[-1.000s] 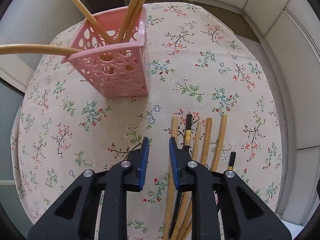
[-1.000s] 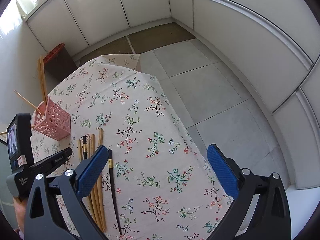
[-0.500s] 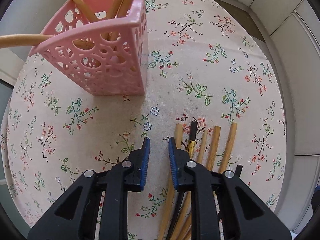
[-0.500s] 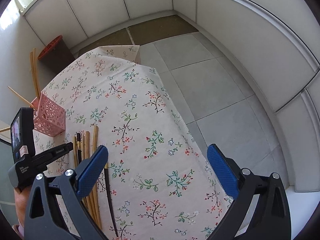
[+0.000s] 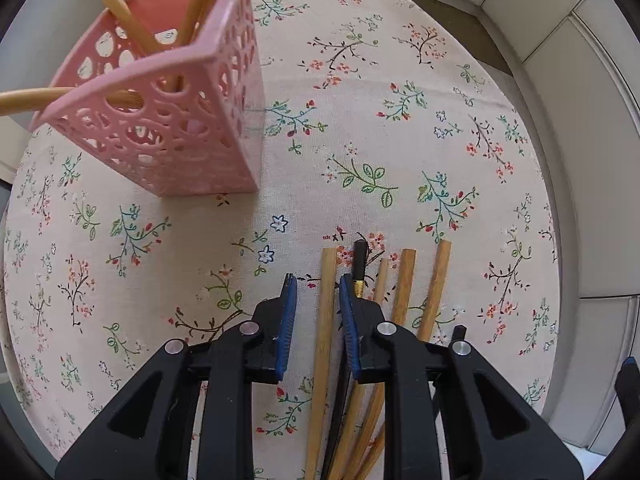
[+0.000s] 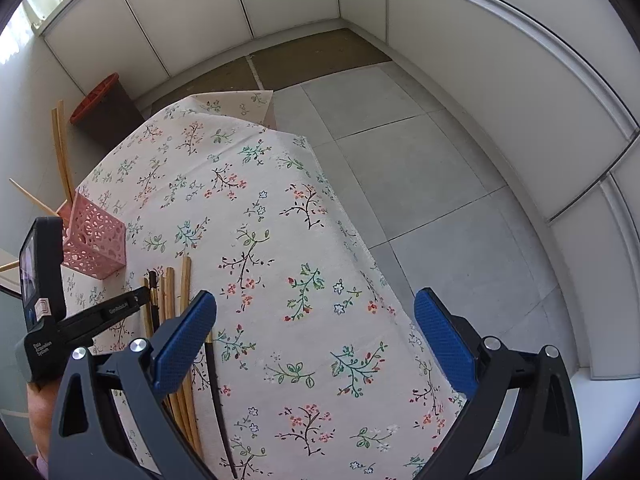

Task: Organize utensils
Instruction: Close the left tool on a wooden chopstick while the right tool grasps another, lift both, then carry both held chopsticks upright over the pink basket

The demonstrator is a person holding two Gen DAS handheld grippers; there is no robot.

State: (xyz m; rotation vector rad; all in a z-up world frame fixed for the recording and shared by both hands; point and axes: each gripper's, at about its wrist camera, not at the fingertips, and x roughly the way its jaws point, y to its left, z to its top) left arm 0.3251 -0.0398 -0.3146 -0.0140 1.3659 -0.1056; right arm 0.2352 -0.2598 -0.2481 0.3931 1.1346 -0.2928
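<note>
Chopsticks (image 5: 404, 280) lie in a loose row on the flower-print tablecloth (image 5: 400, 140), their blunt ends pointing away from the left gripper (image 5: 318, 292). That gripper hangs low over them with its blue pads a narrow gap apart, and the leftmost wooden chopstick (image 5: 326, 312) runs straight up through that gap; the pads flank it without visibly pressing on it, so nothing is clamped. Just to the right of the right-hand pad is a black chopstick (image 5: 359, 260) with a gold band, then three more wooden ones side by side, and a second black chopstick (image 5: 458, 332) peeks out past the gripper's right arm.

Ahead and to the left of the left gripper stands a pink perforated basket (image 5: 176, 120), upright on the cloth and well apart from the loose sticks. Several wooden chopsticks (image 5: 120, 12) already lean inside it, sticking out over its rim.

In the right wrist view, the right gripper (image 6: 316, 340) is spread wide with nothing between its fingers, held above the cloth to the right of the pile. The same row of sticks sits beside its left finger, with the left gripper's tip over them and the basket beyond. Grey floor tiles (image 6: 420, 184) and white cabinets (image 6: 192, 20) lie further off.
</note>
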